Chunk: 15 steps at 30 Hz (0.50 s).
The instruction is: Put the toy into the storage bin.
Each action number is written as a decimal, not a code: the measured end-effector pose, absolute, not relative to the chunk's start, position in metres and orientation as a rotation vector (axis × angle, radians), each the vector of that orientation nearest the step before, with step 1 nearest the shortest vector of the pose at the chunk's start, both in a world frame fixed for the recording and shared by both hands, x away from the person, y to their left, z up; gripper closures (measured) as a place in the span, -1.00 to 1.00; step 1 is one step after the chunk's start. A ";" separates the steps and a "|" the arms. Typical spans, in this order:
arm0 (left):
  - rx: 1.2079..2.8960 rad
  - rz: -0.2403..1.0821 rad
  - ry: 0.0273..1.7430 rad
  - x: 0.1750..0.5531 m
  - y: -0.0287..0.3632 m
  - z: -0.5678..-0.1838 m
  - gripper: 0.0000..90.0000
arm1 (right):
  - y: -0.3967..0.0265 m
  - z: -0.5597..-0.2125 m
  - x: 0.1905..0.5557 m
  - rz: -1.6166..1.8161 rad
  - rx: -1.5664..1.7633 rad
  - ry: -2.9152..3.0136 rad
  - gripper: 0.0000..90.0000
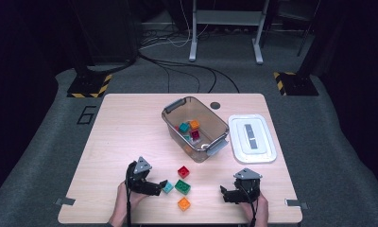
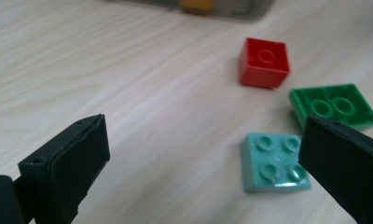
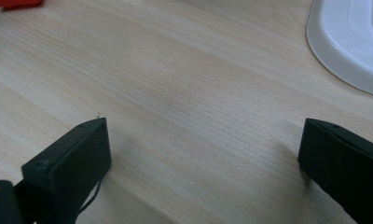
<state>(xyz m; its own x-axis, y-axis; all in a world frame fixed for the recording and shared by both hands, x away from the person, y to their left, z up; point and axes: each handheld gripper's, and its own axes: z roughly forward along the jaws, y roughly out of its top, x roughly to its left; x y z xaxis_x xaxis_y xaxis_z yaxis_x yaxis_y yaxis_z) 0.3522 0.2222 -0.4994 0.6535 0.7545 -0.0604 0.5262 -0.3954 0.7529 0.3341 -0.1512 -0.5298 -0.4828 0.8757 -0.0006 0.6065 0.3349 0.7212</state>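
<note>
The job looks partly done — the clear bin [image 1: 195,128] at the far middle of the worktop [image 1: 121,137] already holds what seem to be three or four bricks. Left near the front: red brick [image 1: 183,171], green brick [image 1: 182,187], orange brick [image 1: 184,204] and teal brick [image 2: 274,162]. The left claw [image 1: 162,185] gapes beside the teal one, gripping nothing; the right claw [image 1: 225,194] is also spread, empty.

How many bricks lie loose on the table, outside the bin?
4: a teal brick at the left gripper, a red one nearer the bin, a green one beside the teal, an orange one nearest the person. None seems hidden.
</note>
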 end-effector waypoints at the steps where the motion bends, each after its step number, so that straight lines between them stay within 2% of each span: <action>1: 2.132 0.360 0.954 0.348 0.219 -0.501 -0.97 | -0.151 -0.530 0.334 0.943 1.308 2.215 -0.97; 4: 2.163 0.338 0.930 0.343 0.213 -0.505 -0.98 | -0.151 -0.530 0.334 0.943 1.308 2.215 -0.97; 6: 2.184 0.331 0.913 0.342 0.211 -0.508 -0.91 | -0.151 -0.530 0.334 0.943 1.308 2.215 -0.97; 8: 2.189 0.325 0.905 0.341 0.210 -0.510 -0.59 | -0.151 -0.530 0.334 0.943 1.308 2.215 -0.97; 10: 2.192 0.308 0.891 0.340 0.208 -0.512 -0.35 | -0.151 -0.530 0.334 0.943 1.308 2.215 -0.97; 15: 2.204 0.308 0.875 0.339 0.209 -0.516 0.03 | -0.151 -0.530 0.334 0.943 1.308 2.215 -0.97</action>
<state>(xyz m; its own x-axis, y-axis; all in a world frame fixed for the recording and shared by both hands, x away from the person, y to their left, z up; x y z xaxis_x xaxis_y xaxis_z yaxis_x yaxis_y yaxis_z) 0.3394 0.2089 -0.5164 0.7392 0.6721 -0.0439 0.4962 -0.4993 0.7103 0.3341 -0.1513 -0.5298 -0.4829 0.8757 -0.0005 0.6065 0.3349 0.7211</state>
